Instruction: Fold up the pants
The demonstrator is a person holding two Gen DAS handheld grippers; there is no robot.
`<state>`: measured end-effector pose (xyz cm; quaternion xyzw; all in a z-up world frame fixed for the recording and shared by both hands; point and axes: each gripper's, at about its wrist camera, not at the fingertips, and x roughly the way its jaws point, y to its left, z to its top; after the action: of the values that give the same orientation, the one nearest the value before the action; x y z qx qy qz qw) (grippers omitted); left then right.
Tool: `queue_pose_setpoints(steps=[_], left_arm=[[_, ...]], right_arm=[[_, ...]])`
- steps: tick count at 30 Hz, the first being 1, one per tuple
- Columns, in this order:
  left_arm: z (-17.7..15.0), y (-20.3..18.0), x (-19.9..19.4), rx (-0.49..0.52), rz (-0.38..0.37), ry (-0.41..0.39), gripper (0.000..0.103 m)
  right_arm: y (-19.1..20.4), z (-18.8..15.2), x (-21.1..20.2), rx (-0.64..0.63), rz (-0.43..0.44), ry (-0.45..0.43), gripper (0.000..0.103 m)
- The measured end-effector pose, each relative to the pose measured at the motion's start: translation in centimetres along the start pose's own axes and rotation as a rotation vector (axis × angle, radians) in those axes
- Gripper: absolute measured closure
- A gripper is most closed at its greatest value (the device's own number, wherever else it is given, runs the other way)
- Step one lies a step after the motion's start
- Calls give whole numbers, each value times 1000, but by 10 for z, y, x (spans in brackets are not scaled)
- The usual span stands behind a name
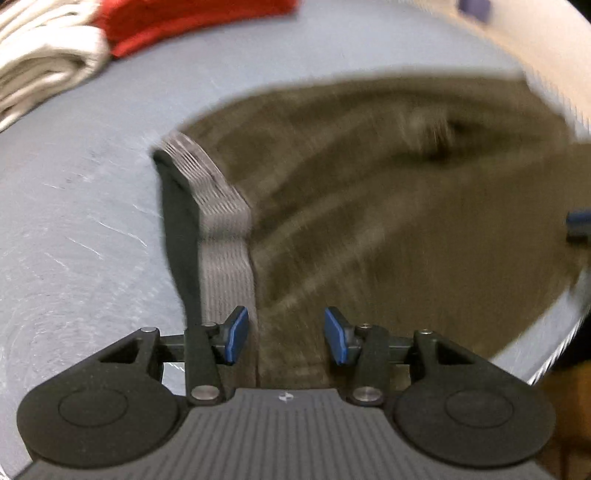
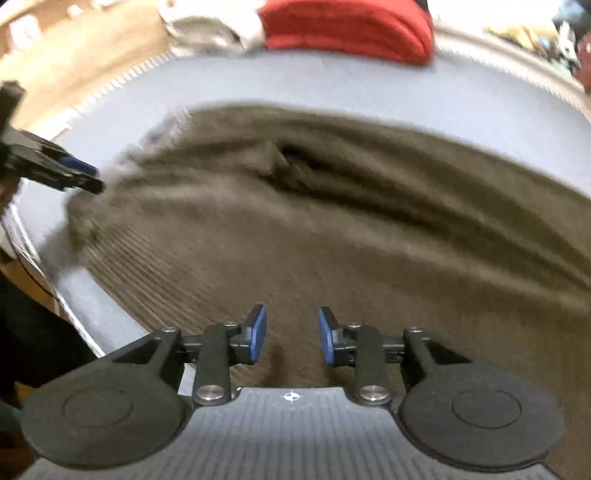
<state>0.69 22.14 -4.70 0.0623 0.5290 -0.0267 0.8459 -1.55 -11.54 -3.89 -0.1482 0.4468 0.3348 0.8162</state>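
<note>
Olive-brown pants (image 1: 369,206) lie spread on the grey-blue table (image 1: 81,229), with a grey ribbed waistband (image 1: 225,236) at their left end. My left gripper (image 1: 286,334) is open just above the waistband edge, with cloth between the blue pads but not pinched. In the right wrist view the pants (image 2: 332,229) fill the middle, wrinkled. My right gripper (image 2: 291,338) is open over the near part of the cloth. The left gripper (image 2: 79,171) shows at the far left by the waistband. Both views are motion-blurred.
A folded red garment (image 2: 347,29) and a stack of folded white cloth (image 1: 44,62) sit at the table's far side. The table's front edge (image 2: 74,299) runs close to the right gripper. A wooden floor (image 2: 74,55) lies beyond.
</note>
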Motion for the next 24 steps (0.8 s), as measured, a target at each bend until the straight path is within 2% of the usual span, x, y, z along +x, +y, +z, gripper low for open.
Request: queue_pose_setpoints(steps=[1, 3, 4, 6, 8, 11, 16, 21, 24], left_arm=[[-3, -5, 10, 28, 6, 48, 49], [-3, -9, 14, 58, 22, 57, 47], [-3, -8, 14, 34, 15, 59, 47], [0, -2, 12, -14, 2, 52, 47], [7, 0, 4, -25, 13, -1, 47], [13, 6, -5, -76, 3, -79, 47], [24, 7, -17, -104, 67, -183, 46], [34, 4, -27, -142, 118, -282, 46], [40, 0, -27, -135, 151, -307, 46]], right_arm=[[-2, -3, 9, -1, -24, 49, 71], [-4, -11, 23, -11, -60, 130, 70], [-5, -14, 27, -17, -68, 148, 70], [-6, -10, 26, -17, -64, 141, 69], [-11, -6, 21, 10, -60, 103, 69], [-16, 3, 6, 48, -70, 7, 69], [-31, 24, -33, 107, -137, -202, 69], [-63, 57, -95, 163, -182, -419, 68], [-93, 72, -127, 216, -196, -501, 58]])
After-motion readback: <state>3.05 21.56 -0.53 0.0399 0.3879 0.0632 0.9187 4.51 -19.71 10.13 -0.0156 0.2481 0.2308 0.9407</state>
